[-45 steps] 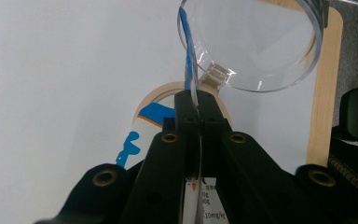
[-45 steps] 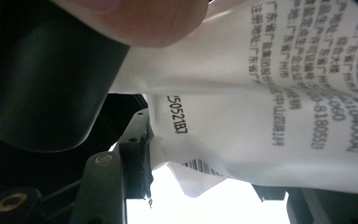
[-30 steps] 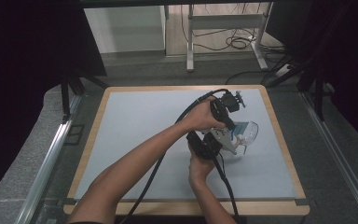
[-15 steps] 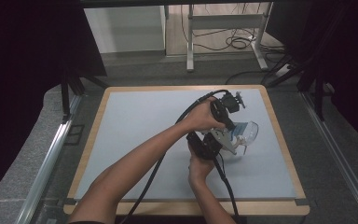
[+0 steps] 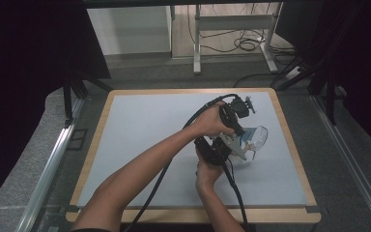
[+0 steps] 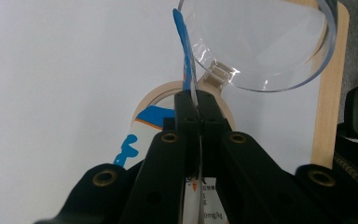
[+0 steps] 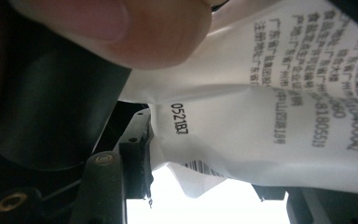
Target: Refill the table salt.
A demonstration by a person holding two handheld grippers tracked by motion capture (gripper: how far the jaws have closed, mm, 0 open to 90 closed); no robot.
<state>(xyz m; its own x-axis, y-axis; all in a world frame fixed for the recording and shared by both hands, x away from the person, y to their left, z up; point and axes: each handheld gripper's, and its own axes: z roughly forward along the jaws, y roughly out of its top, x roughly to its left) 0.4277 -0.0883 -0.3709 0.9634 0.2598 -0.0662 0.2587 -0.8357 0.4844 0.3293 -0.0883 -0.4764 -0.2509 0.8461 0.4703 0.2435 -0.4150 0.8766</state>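
Between both grippers' jaws, the pouch (image 6: pixel 189 88) is pinched by left gripper (image 6: pixel 198 100) and right gripper (image 7: pixel 205 158).

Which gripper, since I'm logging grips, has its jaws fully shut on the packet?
The left gripper: its jaws meet on the packet's thin blue edge; the right gripper's stand apart around its body.

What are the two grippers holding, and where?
Left gripper pinches the packet's thin blue edge; right gripper clamps its white printed body.
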